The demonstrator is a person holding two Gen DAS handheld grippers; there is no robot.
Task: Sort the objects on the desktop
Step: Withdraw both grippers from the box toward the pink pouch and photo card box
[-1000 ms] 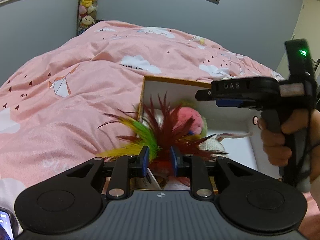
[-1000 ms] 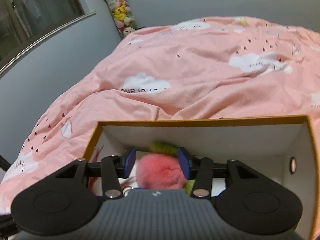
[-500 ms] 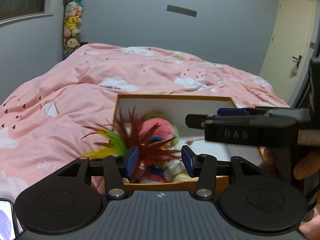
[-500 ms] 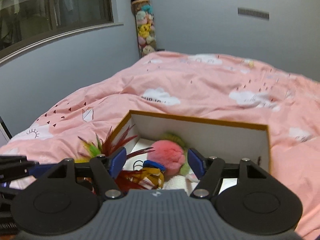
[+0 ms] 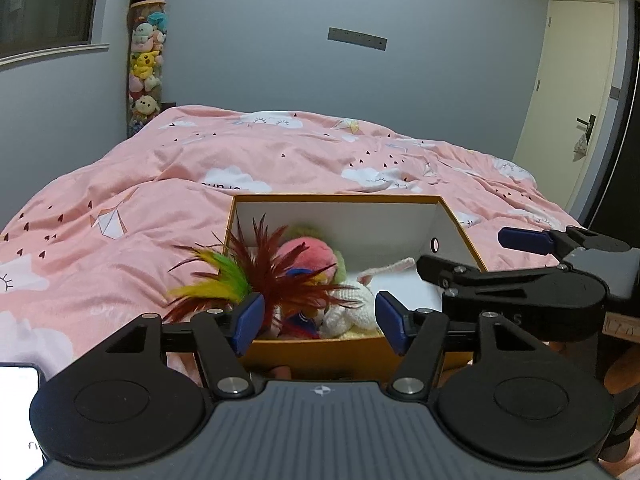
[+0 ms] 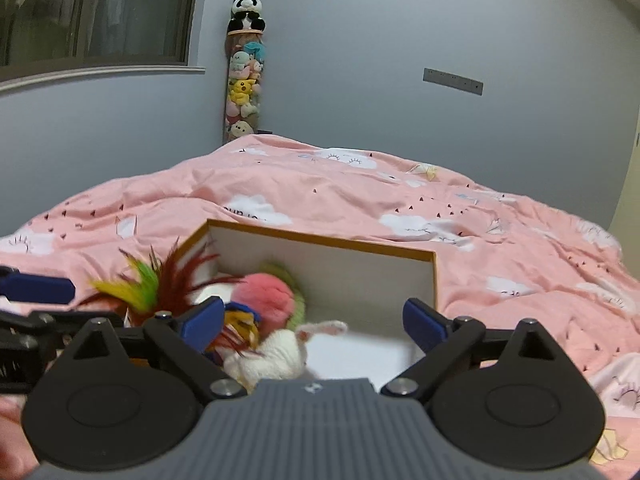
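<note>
An orange box with white inner walls [image 5: 360, 216] [image 6: 340, 268] sits on the pink bed. Inside lie a feather toy with red, yellow and green plumes [image 5: 248, 276] [image 6: 148, 284], a pink fluffy ball [image 5: 308, 250] [image 6: 266, 292] and a white knitted bunny [image 5: 352, 300] [image 6: 276, 354]. The feathers hang over the box's left wall. My left gripper [image 5: 318, 322] is open and empty, just before the box's near wall. My right gripper [image 6: 312, 322] is open and empty above the near part of the box; it also shows in the left wrist view [image 5: 540, 276].
The pink duvet with clouds [image 5: 280, 160] [image 6: 400, 208] covers the bed around the box. A column of plush toys [image 5: 146, 60] [image 6: 244, 76] stands in the far corner. A door [image 5: 572, 92] is at the right. A lit phone screen [image 5: 18, 416] is at lower left.
Both grippers opened and drew back from the box. The left let go of the feather toy and the right let go of the pink ball; both toys now lie in the box.
</note>
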